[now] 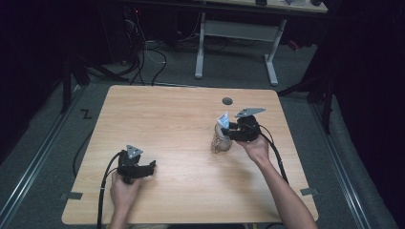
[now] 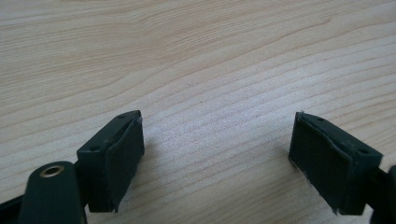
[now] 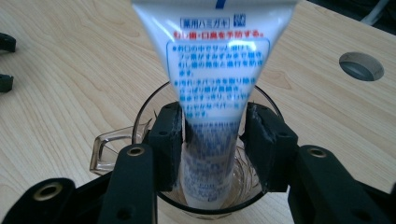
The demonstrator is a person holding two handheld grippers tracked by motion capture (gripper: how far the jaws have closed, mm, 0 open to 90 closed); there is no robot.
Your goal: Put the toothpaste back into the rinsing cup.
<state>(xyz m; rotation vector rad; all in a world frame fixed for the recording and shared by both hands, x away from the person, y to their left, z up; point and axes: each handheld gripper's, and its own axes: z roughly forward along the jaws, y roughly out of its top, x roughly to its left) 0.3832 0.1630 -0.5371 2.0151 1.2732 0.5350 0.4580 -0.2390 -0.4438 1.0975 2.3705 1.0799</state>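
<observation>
A white toothpaste tube (image 1: 223,119) with blue and red print stands upright in a clear glass cup (image 1: 221,142) right of the table's middle. In the right gripper view the tube (image 3: 215,70) runs down into the cup (image 3: 270,100), which has a small handle on its left. My right gripper (image 3: 212,140) reaches into the cup with a pad on each side of the tube's lower part, and a thin gap shows at each pad. In the high view my right gripper (image 1: 228,130) sits at the cup's rim. My left gripper (image 1: 152,167) rests low near the front left, its jaws wide apart over bare wood (image 2: 217,154).
The wooden table (image 1: 167,124) has a round cable hole (image 1: 227,101) near its far edge, just behind the cup. Black cables trail from both grippers toward the front edge. A desk frame and floor cables lie beyond the table.
</observation>
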